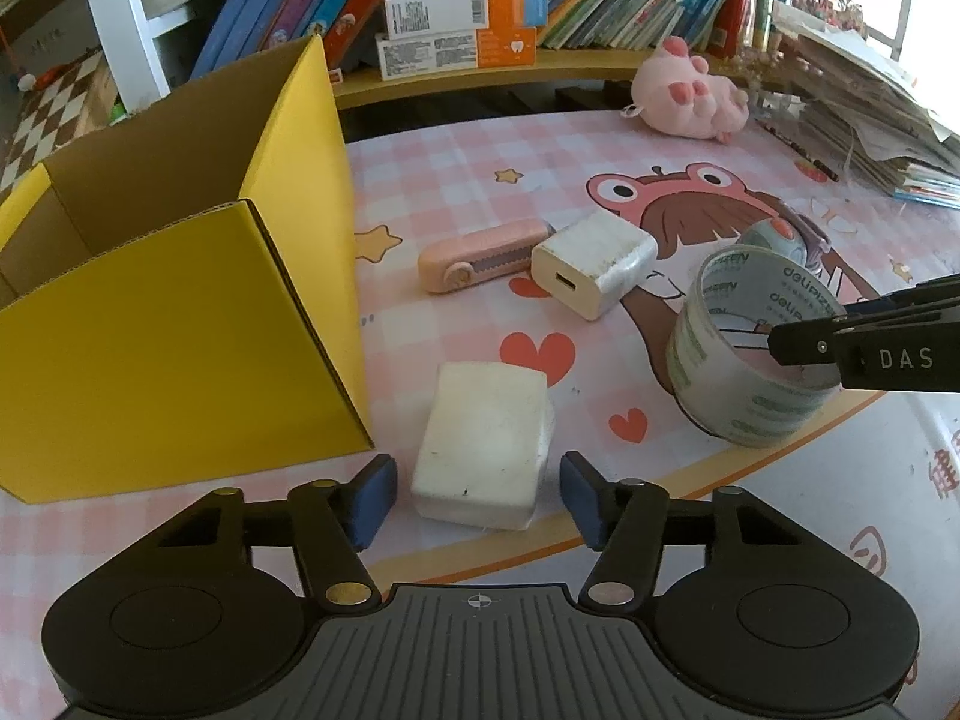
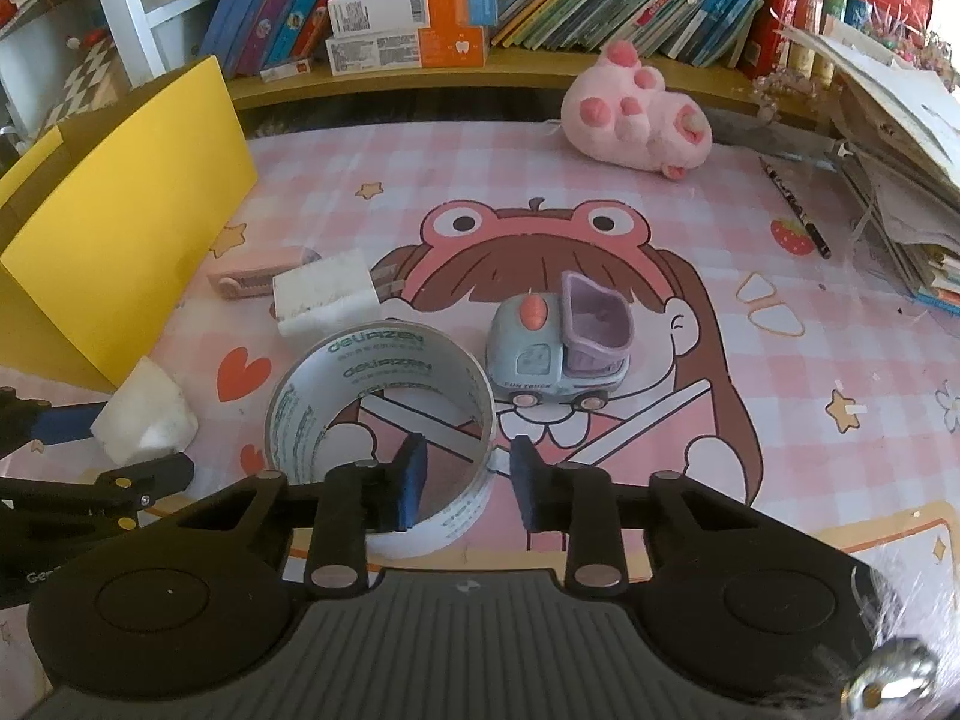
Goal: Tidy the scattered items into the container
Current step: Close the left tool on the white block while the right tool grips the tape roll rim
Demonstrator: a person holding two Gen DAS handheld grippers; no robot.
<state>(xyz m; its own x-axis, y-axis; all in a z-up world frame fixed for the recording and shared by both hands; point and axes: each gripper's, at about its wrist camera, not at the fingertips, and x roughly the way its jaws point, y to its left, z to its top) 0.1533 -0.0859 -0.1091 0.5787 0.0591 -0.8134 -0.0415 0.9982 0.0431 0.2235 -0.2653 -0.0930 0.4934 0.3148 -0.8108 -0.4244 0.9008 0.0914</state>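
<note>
Two grippers work over the pink cartoon tablecloth (image 2: 780,360) at once. Far left stands the yellow cardboard box (image 1: 180,330), its top open and nothing visible inside from here. Just beside its near corner lies a white foam-like block (image 1: 486,444), and the left gripper (image 1: 478,492) straddles the block's near end, jaws part open with a clear gap on each side, so nothing is gripped yet. The block looks light and a little squashy; I'd take it across its short width, gently, since a hard squeeze may dent it. Behind it lie a pink pocket cutter (image 1: 480,255) and a white charger plug (image 1: 591,261), touching each other, both stiff and easy to pinch. Further right sits the roll of clear tape (image 2: 384,420), standing on its flat side. The right gripper (image 2: 468,480) has one pad inside the ring and one outside, around the near wall, but daylight shows beside the film, so I'd call it not yet clamped. That wall is thin, slick and springy; pinching it through seems the only sound hold. Beyond it waits a small toy truck (image 2: 558,354).
</note>
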